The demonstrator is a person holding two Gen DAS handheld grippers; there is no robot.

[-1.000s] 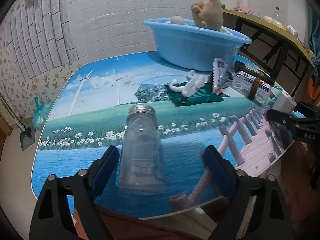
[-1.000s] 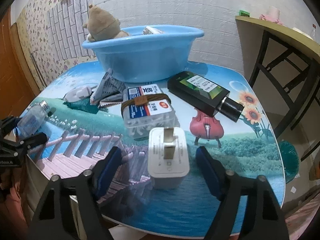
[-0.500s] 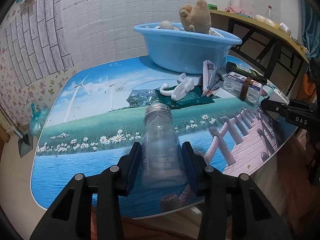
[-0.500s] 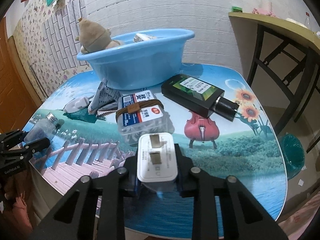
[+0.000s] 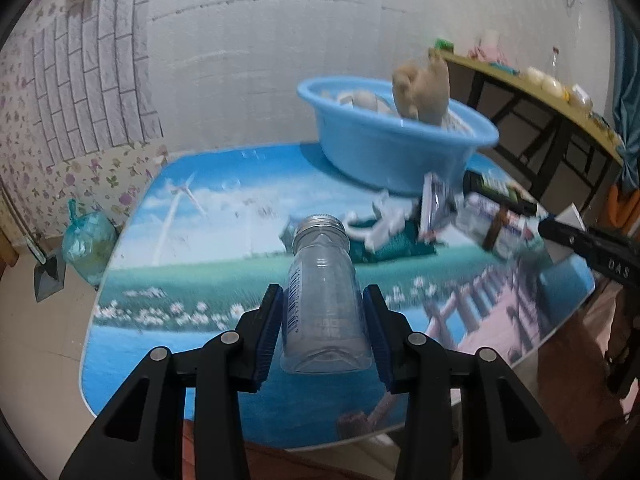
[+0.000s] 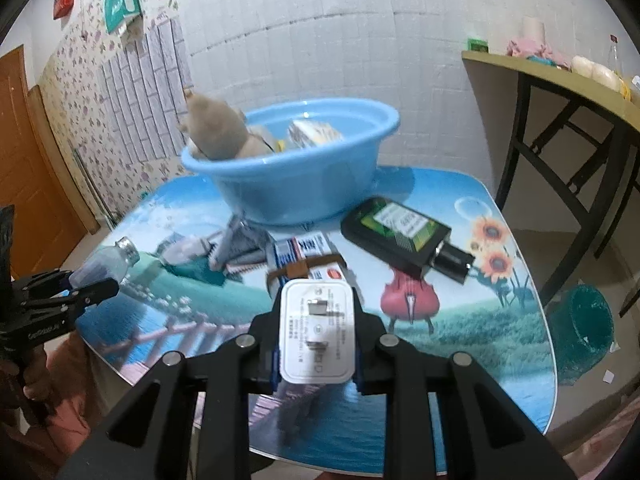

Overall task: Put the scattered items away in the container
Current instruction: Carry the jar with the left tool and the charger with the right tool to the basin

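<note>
My left gripper [image 5: 322, 320] is shut on a clear plastic bottle [image 5: 322, 296] with a silver cap and holds it above the table's near edge. My right gripper [image 6: 317, 340] is shut on a white plug adapter [image 6: 317, 336], prongs facing up, lifted off the table. The blue basin [image 5: 394, 148] stands at the back of the table with a plush toy [image 5: 422, 88] and other items inside; it also shows in the right wrist view [image 6: 296, 168]. The left gripper and bottle [image 6: 108, 264] show at the left of the right wrist view.
On the picture-print table [image 6: 460, 320] lie a black box [image 6: 400, 232], a clear box with a brown band [image 6: 308, 256], a crumpled packet [image 6: 240, 244], a white hook on a green pack [image 5: 380, 228]. A wooden bench [image 6: 560, 92] stands right. A green bin [image 6: 588, 320] sits on the floor.
Both grippers closed on their items, the bottle and the adapter, and lifted them off the table. Both views have risen and tilted toward the basin.
</note>
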